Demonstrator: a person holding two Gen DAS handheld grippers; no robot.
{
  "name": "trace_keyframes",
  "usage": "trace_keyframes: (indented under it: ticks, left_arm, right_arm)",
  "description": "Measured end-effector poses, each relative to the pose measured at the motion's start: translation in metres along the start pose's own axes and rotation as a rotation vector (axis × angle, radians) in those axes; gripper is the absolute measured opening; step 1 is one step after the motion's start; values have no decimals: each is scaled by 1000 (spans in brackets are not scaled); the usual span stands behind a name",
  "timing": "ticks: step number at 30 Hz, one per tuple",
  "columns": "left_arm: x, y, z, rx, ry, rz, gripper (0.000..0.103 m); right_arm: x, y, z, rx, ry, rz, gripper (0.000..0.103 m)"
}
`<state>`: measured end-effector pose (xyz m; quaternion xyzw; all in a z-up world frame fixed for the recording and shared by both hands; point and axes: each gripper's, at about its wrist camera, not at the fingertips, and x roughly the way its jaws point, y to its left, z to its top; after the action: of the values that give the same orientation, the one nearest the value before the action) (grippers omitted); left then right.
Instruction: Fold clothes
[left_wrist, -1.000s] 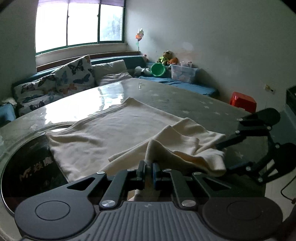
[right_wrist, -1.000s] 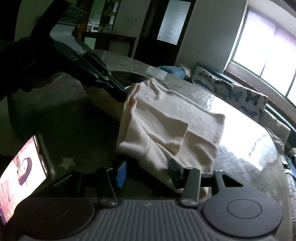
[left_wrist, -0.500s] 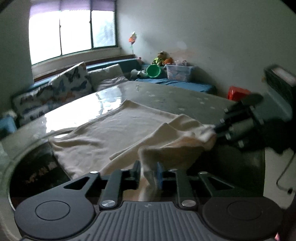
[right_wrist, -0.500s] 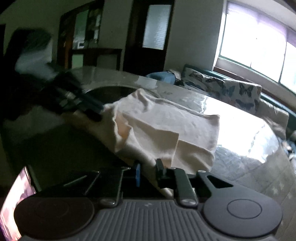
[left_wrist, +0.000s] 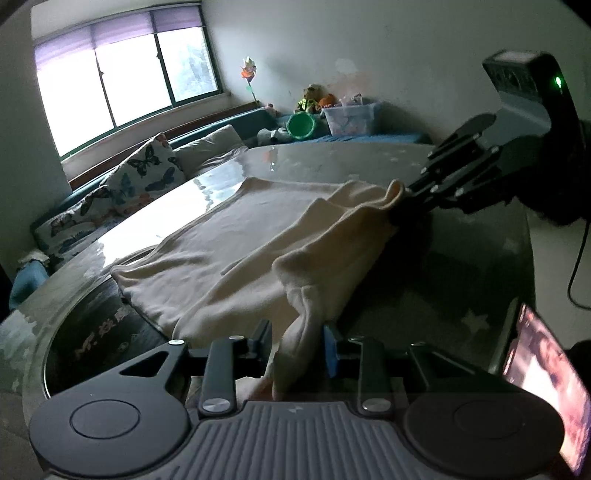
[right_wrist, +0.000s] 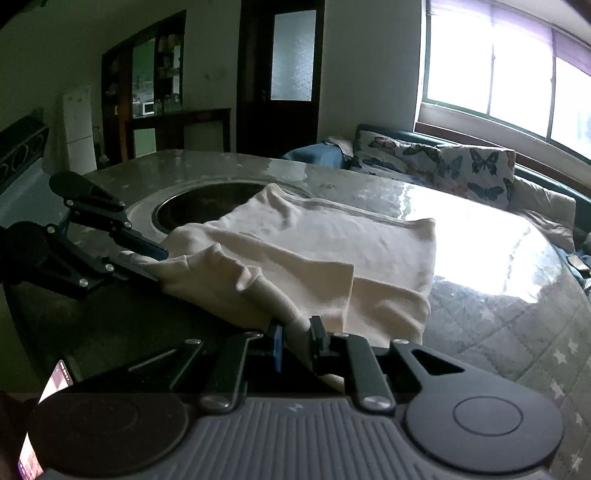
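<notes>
A cream garment lies spread on the glass-topped table, its near edge lifted into a ridge. In the left wrist view a fold of that edge hangs between the fingers of my left gripper. Its jaws are opening, and a gap shows beside the cloth. My right gripper pinches the other end of the ridge. In the right wrist view the right gripper is shut on a fold of the garment. The left gripper is at the left with cloth at its tips.
A dark round inset sits in the table under the garment's left end. A lit phone lies at the near table edge. A sofa with butterfly cushions runs under the window. Bare tabletop lies to the right.
The left jaws have gone from shut on the cloth to parted around it. The right jaws closed on the garment's near edge, and the edge now stretches raised between both grippers.
</notes>
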<state>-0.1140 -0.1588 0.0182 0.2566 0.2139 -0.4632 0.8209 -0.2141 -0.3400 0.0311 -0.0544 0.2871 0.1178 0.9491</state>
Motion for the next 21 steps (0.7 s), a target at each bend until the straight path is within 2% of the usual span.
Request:
trace_keyframes:
  ticks: [1,2,5,14,21]
  left_arm:
    - [2,-1,-1,6,6,3,29]
    - [2,-2,-2,10,9,10,19]
    - [0,-4,-3,16,-6,23,12]
    - [-47,-9,-3,-2,-87,16,10]
    - [-104,-21,-6,-39,-130,-23,10]
  right_arm:
    - [1,1,-1,0,3,-1,13]
    - [3,1,-2,1,7,-2,13]
    - [5,4,-6,-3,14,-5,11]
    - [-32,17,-9,4,-36,35,9]
    - [-89,36,-7,-25,-50,87,9]
